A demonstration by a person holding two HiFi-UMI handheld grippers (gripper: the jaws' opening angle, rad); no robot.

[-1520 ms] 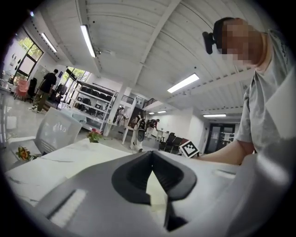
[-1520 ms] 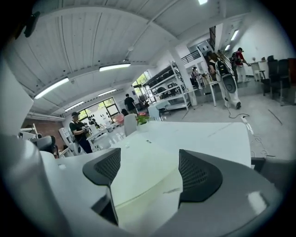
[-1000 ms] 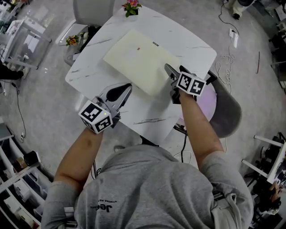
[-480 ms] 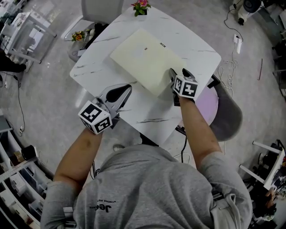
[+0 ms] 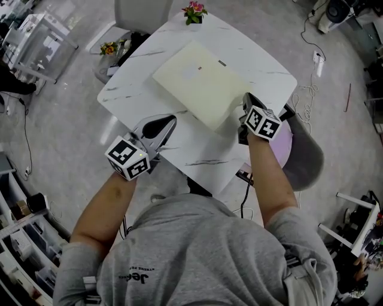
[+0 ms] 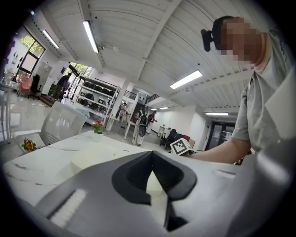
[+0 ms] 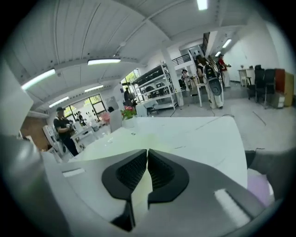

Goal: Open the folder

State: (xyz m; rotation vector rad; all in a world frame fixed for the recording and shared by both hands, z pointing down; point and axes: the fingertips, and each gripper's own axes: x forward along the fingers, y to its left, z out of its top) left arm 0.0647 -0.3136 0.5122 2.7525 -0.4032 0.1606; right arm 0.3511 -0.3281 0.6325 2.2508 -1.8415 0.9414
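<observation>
A closed pale yellow folder (image 5: 197,80) lies flat on the white marble table (image 5: 134,89). My right gripper (image 5: 246,103) sits at the folder's near right edge. In the right gripper view its jaws close down tight, pads almost meeting on the thin pale edge of the folder (image 7: 138,139) at my right gripper (image 7: 147,153). My left gripper (image 5: 169,121) hovers over bare table just short of the folder's near corner, shut and holding nothing. In the left gripper view my left gripper (image 6: 151,155) points at the folder (image 6: 92,155).
A small pot of pink flowers (image 5: 193,12) stands at the table's far corner. A white chair (image 5: 137,12) is behind the table, and another flower pot (image 5: 109,48) sits at the left. A grey and lilac chair (image 5: 302,149) stands by my right arm. Cables trail across the floor.
The right gripper stood open at the folder's near edge and has shut on that edge, shifting slightly right. The left gripper stays shut in about the same place.
</observation>
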